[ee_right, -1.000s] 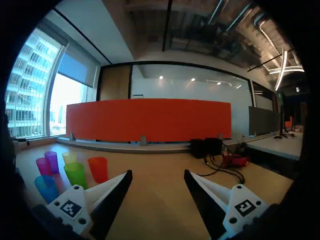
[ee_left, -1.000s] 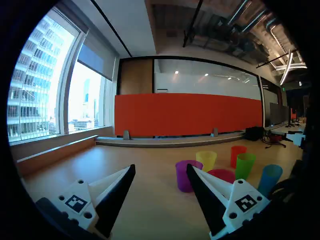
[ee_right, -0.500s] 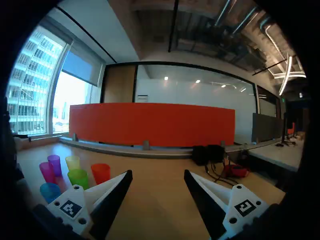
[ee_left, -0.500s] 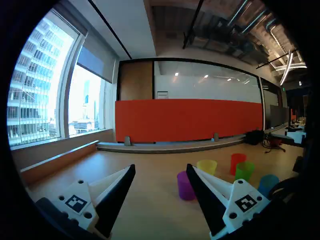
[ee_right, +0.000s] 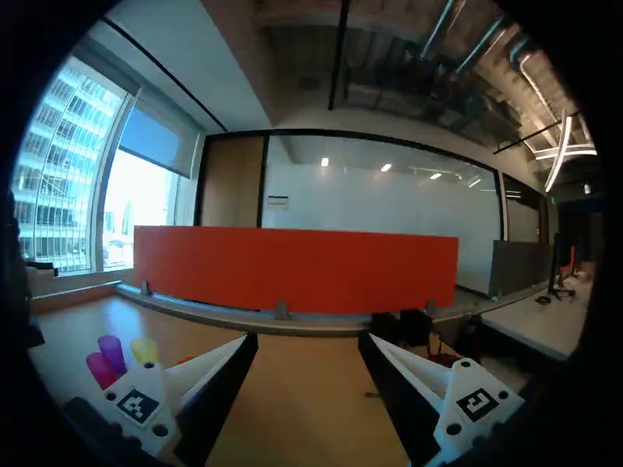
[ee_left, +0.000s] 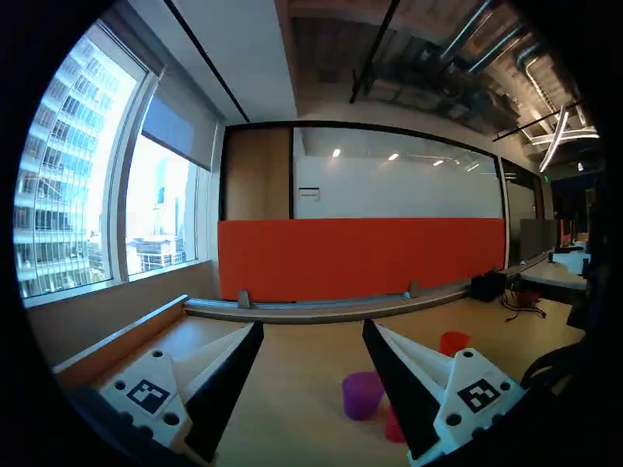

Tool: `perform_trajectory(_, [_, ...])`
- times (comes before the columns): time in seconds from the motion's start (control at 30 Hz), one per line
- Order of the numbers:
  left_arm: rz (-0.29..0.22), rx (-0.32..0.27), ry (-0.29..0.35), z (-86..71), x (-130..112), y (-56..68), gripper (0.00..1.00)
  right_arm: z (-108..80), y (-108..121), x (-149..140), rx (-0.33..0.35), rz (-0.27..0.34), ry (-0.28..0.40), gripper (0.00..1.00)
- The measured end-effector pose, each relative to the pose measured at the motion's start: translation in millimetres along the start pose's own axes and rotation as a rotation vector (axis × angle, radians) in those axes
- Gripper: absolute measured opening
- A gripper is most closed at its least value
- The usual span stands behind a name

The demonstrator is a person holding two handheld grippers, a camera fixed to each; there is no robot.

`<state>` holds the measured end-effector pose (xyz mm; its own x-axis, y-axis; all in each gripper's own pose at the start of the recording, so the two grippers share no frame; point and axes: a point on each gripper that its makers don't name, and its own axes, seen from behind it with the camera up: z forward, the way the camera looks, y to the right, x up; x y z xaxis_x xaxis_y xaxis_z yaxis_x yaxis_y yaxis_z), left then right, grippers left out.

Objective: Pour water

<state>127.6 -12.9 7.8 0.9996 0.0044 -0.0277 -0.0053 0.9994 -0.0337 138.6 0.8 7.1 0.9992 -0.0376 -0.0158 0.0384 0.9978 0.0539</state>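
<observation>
Since neither pair of tongs has a cup in it yet, the step in hand looks to be the reach toward the cups. Doing it well likely means tipping both tools down from their level aim and settling on one cup. The tongs should then close on its wall squarely and gently, since light plastic cups would probably skid or topple at a glancing touch.

Nearest, the left tongs [ee_left: 311, 327] stand wide apart, released, with nothing between the fingers and nothing touched. The right tongs [ee_right: 306, 338] gape just as wide and are equally empty.

Just past the left tongs, on the tabletop [ee_left: 296, 389], a purple cup [ee_left: 363, 395] stands upright. A pink cup [ee_left: 392, 430] is half hidden behind the right-hand finger, and an orange cup [ee_left: 453, 342] stands farther back. In the right gripper view the cluster sits low at the left, where a yellow cup [ee_right: 143, 349] peeks past the left-hand finger beside the purple and pink ones. Whether any cup holds water I cannot tell.

Beyond them an orange screen [ee_left: 358, 257] closes off the far edge of the tabletop, and a tall window [ee_left: 70, 202] rises at the left.
</observation>
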Motion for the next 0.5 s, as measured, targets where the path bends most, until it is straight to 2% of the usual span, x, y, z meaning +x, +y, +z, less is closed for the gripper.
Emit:
perform_trajectory(0.17, [0.016, -0.01, -0.003, 6.1, 23, 0.2, 0.94, 2.1, -5, 18, 0.025, 0.017, -0.014, 1.0])
perform_trajectory(0.5, [0.054, -0.051, -0.006, 18.3, 63, 13.8, 0.94, 7.4, -10, 59, 0.062, 0.021, -0.001, 1.0])
